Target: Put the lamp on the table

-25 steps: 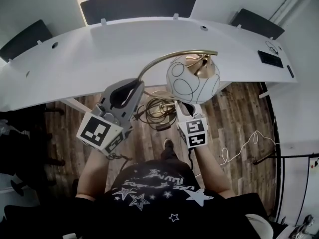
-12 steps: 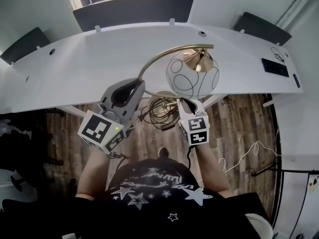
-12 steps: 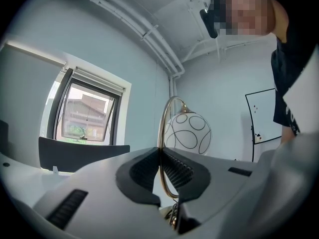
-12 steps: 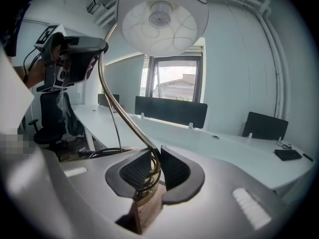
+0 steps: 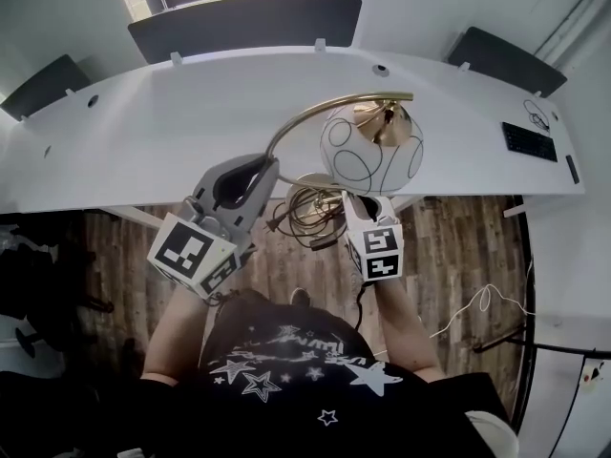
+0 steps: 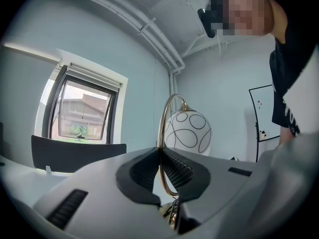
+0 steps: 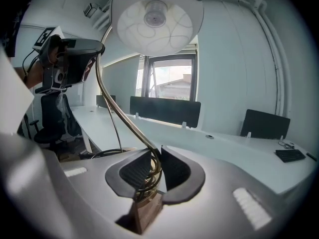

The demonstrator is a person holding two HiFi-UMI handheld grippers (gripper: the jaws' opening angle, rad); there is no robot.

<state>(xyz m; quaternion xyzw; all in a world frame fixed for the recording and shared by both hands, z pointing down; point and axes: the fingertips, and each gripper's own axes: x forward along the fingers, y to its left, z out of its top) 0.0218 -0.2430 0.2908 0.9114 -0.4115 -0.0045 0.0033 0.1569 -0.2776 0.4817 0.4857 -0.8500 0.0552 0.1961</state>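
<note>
Both grippers have carried the lamp (image 5: 370, 153) a little nearer the table (image 5: 191, 122) than a second ago: the left gripper (image 5: 256, 167) is clamped on the upper curve of the brass stem (image 6: 162, 128), and the right gripper (image 5: 355, 203) grips that stem low down, just above the base (image 5: 307, 191) and its bundled cord (image 5: 291, 219). The lamp hangs in the air between them, its white globe (image 6: 188, 131) over the table's near edge, the base still over the floor (image 5: 449, 246). The carry looks nearly done; what remains is bringing the base over the tabletop, setting it down upright and letting go
</note>
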